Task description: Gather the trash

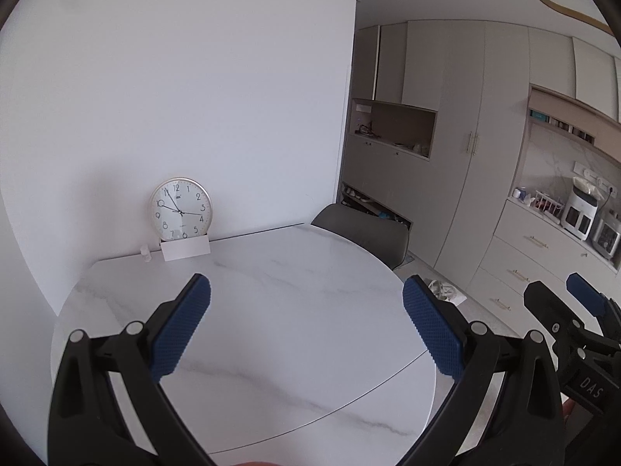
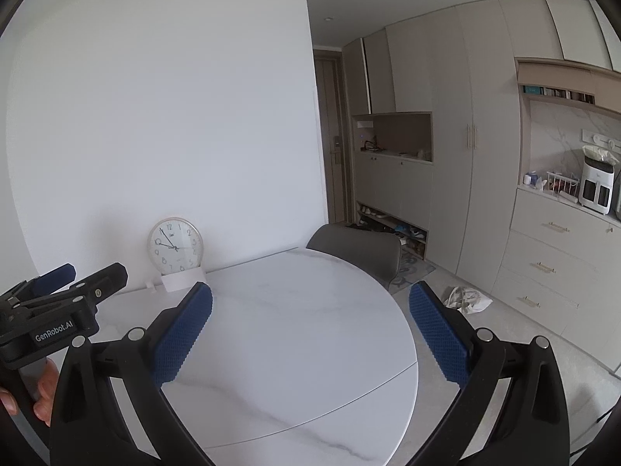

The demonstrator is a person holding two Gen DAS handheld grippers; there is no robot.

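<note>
**Both grippers held wide over a bare marble surface; crumpled trash lies on the floor**

The left gripper [image 1: 306, 322] hangs above the round white marble surface [image 1: 291, 310], its jaws spread wide with nothing between the blue pads. The right gripper [image 2: 310, 330] is held just beside it at much the same height, jaws likewise spread and empty. Each shows in the other's view: the right gripper at the right edge of the left wrist view, the left gripper at the left edge of the right wrist view, where a hand [image 2: 42, 392] grips its handle.

The trash [image 2: 467, 299], a crumpled whitish wad of paper or plastic, lies on the pale floor [image 2: 524, 349] beyond the far right rim of the surface, near the drawers [image 2: 543, 268] of the cabinet wall. Neither gripper is near it.

At the back of the surface a clock [image 1: 180, 209] leans on the white wall, with a white card [image 1: 185, 249] propped against its foot and a small bottle [image 1: 146, 253] just to the left. A grey chair [image 2: 355, 252] is pushed up to the far edge.
</note>
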